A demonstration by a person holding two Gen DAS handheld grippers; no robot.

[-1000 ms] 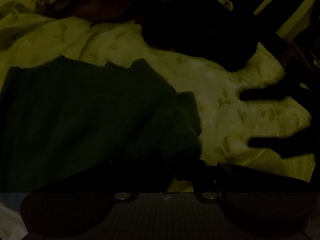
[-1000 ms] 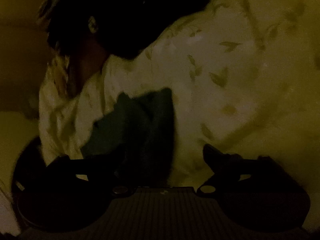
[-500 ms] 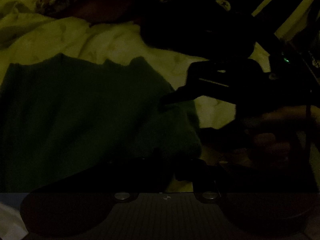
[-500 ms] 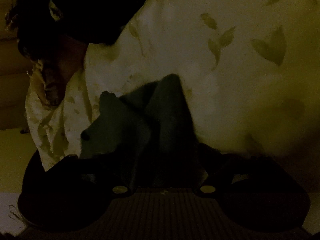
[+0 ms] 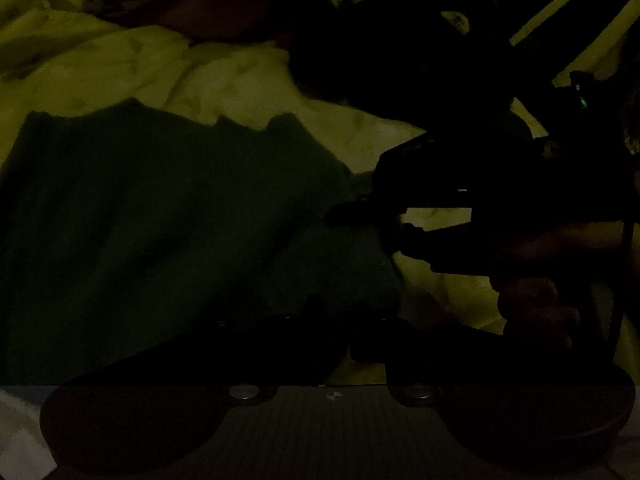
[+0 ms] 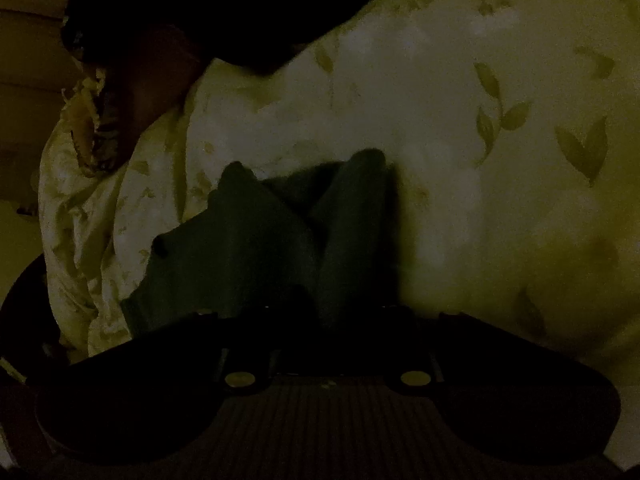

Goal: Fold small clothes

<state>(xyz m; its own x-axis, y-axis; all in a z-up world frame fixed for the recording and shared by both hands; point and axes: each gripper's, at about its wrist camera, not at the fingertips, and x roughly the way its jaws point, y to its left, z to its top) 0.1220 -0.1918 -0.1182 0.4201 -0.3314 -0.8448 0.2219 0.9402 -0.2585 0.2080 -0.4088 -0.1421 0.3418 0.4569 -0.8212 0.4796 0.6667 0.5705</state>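
A dark green garment (image 5: 160, 220) lies spread on the pale leaf-print sheet (image 5: 248, 80). In the left wrist view my left gripper (image 5: 340, 332) sits at its near right corner, too dark to read the fingers. My right gripper (image 5: 360, 226) reaches in from the right, held by a person's hand (image 5: 536, 304). Its jaws are closing on the garment's right edge. In the right wrist view a raised fold of the green garment (image 6: 280, 248) runs down between the fingers of the right gripper (image 6: 344, 304), which stand close against it.
A dark heap of clothes (image 5: 380, 60) lies on the sheet beyond the garment, seen too at the top of the right wrist view as a dark heap (image 6: 220, 8). A reddish-brown cloth (image 6: 152, 80) lies beside it. Bare sheet (image 6: 500, 200) spreads to the right.
The right gripper came in from the right and down onto the garment's right edge, and its jaws drew together around a fold. The left gripper and the garment's spread stayed as they were.
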